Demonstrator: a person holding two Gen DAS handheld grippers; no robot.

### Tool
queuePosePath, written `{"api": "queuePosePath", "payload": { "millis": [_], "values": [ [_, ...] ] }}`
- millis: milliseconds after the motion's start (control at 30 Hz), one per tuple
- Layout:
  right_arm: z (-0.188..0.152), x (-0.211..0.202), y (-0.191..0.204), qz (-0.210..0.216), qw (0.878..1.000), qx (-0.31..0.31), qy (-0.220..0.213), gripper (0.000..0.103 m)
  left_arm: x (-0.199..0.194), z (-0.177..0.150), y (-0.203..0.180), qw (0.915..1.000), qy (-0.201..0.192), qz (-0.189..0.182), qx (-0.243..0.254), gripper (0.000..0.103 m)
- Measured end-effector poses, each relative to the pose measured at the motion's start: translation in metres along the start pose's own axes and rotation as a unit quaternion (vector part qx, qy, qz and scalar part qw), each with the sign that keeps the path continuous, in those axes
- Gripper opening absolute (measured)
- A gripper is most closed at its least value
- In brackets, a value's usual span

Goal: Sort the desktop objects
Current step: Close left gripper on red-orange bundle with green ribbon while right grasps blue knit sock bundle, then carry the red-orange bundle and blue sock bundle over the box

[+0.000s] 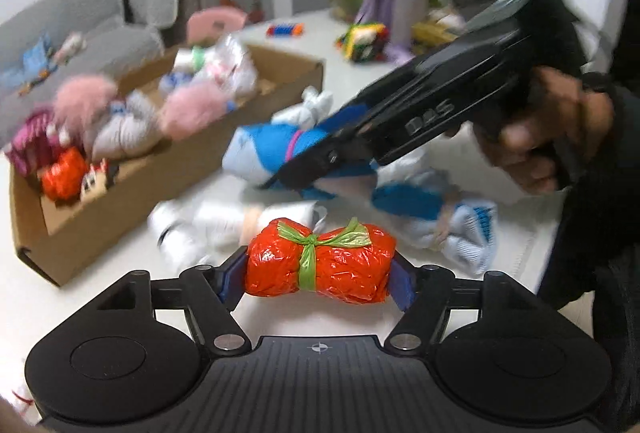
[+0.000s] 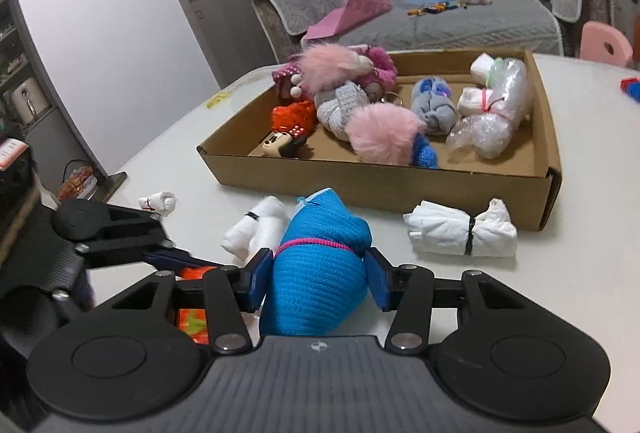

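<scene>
Left wrist view: red plastic bundle [image 1: 320, 259] tied with green strip, lower centre, long axis running left-right, clamped between left gripper [image 1: 318, 279] pads. Right wrist view: blue knit roll [image 2: 318, 265] with pink band, long axis pointing up-frame, squeezed by right gripper [image 2: 318, 279]. Cardboard box [image 2: 380, 181] beyond on white table [image 2: 600, 161].

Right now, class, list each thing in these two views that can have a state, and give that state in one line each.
Left gripper: shut on the red bundle.
Red bundle: tied with a green strip, gripped.
Right gripper: shut on the blue knit bundle.
Blue knit bundle: tied with pink cord, gripped.
Cardboard box: open-topped, part filled.
White bundle: tied, lying on the table beside the box.
</scene>
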State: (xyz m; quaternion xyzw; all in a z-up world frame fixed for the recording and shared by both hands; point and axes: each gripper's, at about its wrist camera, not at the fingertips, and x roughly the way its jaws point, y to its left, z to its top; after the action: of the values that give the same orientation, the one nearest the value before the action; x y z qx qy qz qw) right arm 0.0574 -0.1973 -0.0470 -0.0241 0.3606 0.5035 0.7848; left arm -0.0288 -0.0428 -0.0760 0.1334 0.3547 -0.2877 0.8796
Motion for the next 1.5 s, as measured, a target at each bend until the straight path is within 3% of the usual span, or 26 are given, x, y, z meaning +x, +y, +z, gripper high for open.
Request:
{"api": "queuePosePath", "payload": {
  "millis": [233,700,1033,1233,1500],
  "values": [
    [0.004,-0.004,-0.006,-0.003,1.000,0.005,-0.011,0.046,-0.018,0.003,0.018,0.9990,-0.028,0.006,-0.035,0.073],
    [0.016,-0.023,-0.021,0.004,0.999,0.014,-0.050,0.046,-0.031,0.006,0.034,0.9969,-0.047,0.032,-0.053,0.073],
    [0.028,-0.042,-0.037,0.000,0.996,0.021,-0.087,0.046,-0.055,0.011,0.059,0.9911,-0.088,0.054,-0.084,0.073],
    [0.041,-0.053,-0.047,-0.011,0.993,0.027,-0.118,0.046,-0.065,0.025,0.076,0.9856,-0.111,0.077,-0.101,0.074],
    [0.078,-0.055,-0.059,-0.020,0.987,0.030,-0.157,0.046,-0.071,0.060,0.122,0.9708,-0.138,0.094,-0.172,0.074]
  ]
}}
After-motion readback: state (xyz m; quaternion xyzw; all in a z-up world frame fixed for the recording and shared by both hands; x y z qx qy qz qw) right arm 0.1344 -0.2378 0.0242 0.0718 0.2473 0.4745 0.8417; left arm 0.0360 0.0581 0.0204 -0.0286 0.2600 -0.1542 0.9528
